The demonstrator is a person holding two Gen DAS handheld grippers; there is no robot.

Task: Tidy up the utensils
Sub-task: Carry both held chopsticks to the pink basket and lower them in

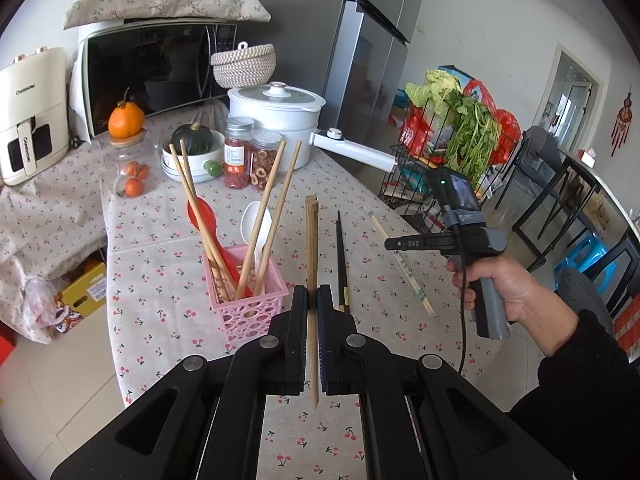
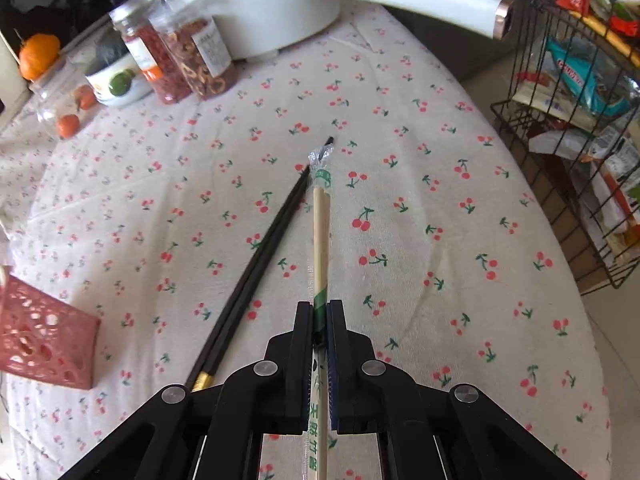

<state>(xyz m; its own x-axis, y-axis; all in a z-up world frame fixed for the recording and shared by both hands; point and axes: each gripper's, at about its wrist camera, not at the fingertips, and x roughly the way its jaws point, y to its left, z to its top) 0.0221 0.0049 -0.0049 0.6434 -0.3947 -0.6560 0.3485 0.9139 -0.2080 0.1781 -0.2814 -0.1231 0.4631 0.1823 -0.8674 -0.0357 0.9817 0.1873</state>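
Note:
My left gripper is shut on a pair of brown bamboo chopsticks, held above the cherry-print table just right of the pink basket. The basket holds several wooden chopsticks, a red spoon and a white spoon. My right gripper is shut on wrapped disposable chopsticks, low over the table; they also show in the left wrist view. Black chopsticks lie on the cloth left of them, also seen in the left wrist view.
A white pot with a long handle, two jars, a bowl with a squash and a microwave stand at the back. A wire rack of groceries stands off the table's right edge.

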